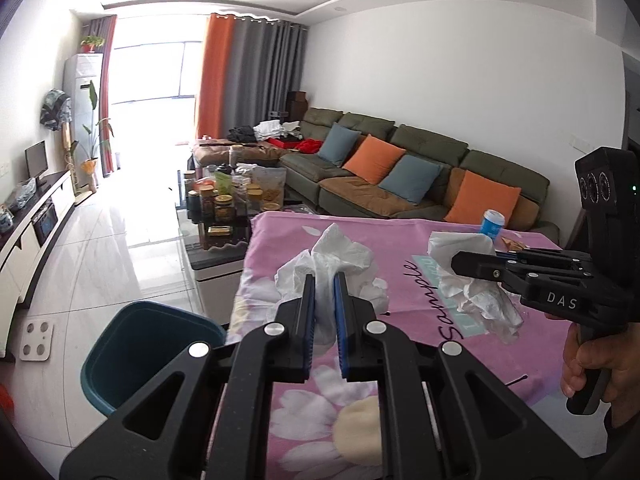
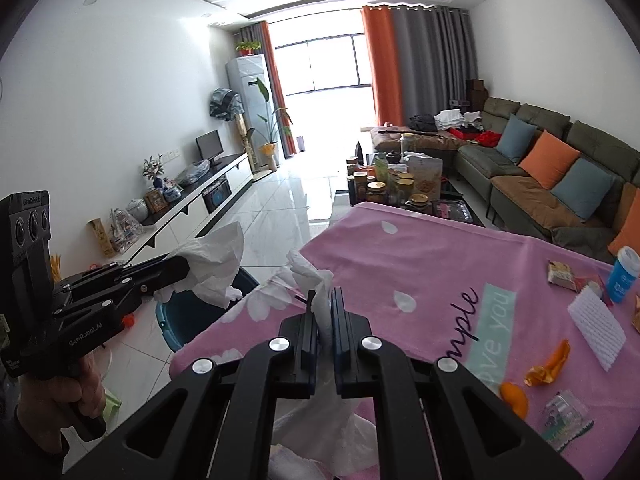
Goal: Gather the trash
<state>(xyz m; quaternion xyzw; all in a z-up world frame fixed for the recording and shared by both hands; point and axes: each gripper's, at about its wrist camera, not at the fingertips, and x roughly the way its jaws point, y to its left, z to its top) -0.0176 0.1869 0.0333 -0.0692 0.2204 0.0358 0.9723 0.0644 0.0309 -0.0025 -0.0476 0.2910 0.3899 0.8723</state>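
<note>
Left gripper (image 1: 324, 280) filled the bottom of the left wrist view, blue-lined fingers (image 1: 308, 312) pinched on a crumpled white tissue (image 1: 336, 256), held over the near-left part of the pink floral cloth (image 1: 280, 240). Teal bin (image 1: 132, 344) sat on the floor just beside the table's left edge, open top visible. Right gripper (image 1: 460, 262) came in from the right, hand (image 1: 588, 360) on its grip, a second tissue wad (image 1: 468, 268) bunched at its tip over the "Sample" print; its jaws looked clamped but were side-on here. Blue cup (image 1: 493, 222) stood at the far table edge. Green sofa (image 1: 400, 168) with orange and blue cushions ran along the wall behind.

Right wrist view: right gripper (image 2: 325, 302) up close, fingers (image 2: 340, 312) nearly together with the second tissue wad (image 2: 316, 280) squeezed between them, more of it hanging below. Left gripper (image 2: 182, 270) showed at the left with the crumpled white tissue (image 2: 216, 260) at its tip, above the teal bin (image 2: 188, 316) beside the table corner. More trash lay well apart on the right of the pink floral cloth (image 2: 400, 248): orange wrapper (image 2: 550, 364), orange peel (image 2: 514, 398), white foam net (image 2: 596, 328), clear plastic packet (image 2: 566, 420), snack packet (image 2: 562, 274), blue cup (image 2: 622, 276).
</note>
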